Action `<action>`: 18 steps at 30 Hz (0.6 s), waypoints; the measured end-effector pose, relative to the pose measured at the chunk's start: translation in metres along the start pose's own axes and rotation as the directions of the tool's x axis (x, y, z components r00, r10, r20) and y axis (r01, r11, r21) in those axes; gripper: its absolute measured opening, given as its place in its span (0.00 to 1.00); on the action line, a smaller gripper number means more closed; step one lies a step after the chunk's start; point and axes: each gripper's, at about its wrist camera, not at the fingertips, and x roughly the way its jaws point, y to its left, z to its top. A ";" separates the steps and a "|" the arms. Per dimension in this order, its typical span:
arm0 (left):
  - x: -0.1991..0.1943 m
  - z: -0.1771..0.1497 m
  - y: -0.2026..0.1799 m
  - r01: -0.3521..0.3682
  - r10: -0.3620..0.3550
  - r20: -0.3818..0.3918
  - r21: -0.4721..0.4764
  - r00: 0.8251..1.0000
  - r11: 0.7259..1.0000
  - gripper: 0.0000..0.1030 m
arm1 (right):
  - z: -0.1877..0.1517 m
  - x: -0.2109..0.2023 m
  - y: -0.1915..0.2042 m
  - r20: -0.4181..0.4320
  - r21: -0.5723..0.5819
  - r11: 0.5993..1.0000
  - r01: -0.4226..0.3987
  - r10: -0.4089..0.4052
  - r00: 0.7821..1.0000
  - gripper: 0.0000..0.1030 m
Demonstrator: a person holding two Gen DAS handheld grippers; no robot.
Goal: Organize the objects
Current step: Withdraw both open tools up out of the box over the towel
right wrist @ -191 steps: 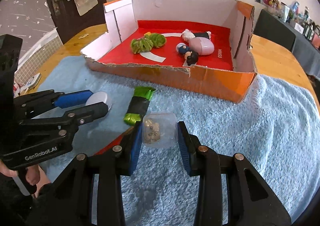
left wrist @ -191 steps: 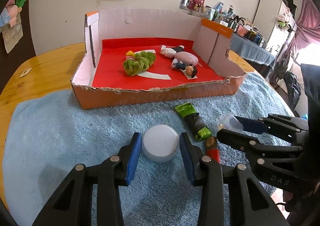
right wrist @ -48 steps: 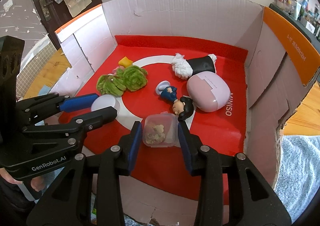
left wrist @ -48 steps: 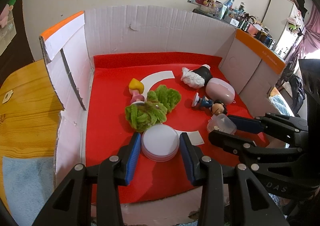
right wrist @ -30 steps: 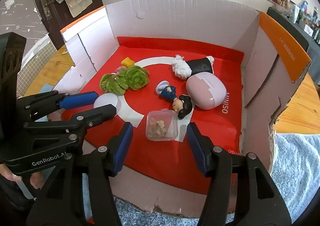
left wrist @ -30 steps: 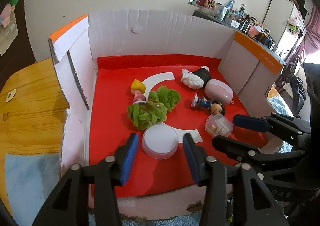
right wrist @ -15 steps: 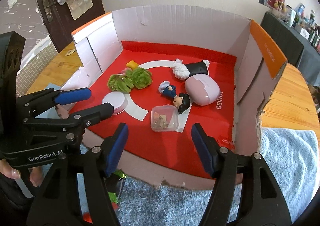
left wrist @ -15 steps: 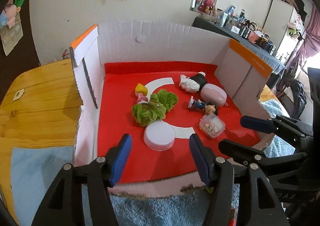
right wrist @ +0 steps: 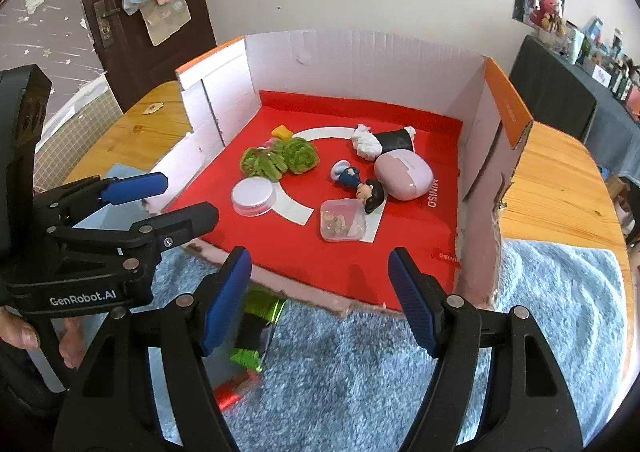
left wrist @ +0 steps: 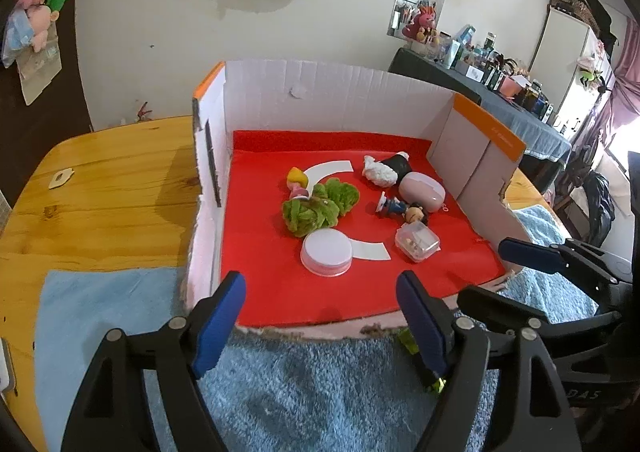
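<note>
My left gripper (left wrist: 320, 316) and right gripper (right wrist: 320, 298), jaws just widened, hold nothing; the crinkly green-and-black foil packet (right wrist: 256, 328) on the blue towel (right wrist: 360, 380) looks light and slippery: pinch mid-length.

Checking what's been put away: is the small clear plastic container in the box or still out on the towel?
In. The clear container rests on the cardboard box's red floor.

The white round lidded jar (left wrist: 327, 253) sits upright on the cardboard box's (left wrist: 340, 92) red floor; at its 3 o'clock lies the clear square container (left wrist: 417, 242), holding small beige bits.
</note>
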 end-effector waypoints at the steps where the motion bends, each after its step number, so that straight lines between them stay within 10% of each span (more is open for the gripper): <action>1: -0.002 -0.001 0.000 -0.002 0.002 0.003 -0.003 1.000 1.000 0.84 | -0.001 -0.002 0.001 0.002 -0.001 1.000 0.001 -0.001 1.000 0.72; 18: -0.028 -0.024 -0.006 -0.023 0.023 0.027 -0.001 0.999 1.000 0.90 | -0.026 -0.033 0.018 0.042 -0.021 1.000 0.013 -0.013 0.999 0.77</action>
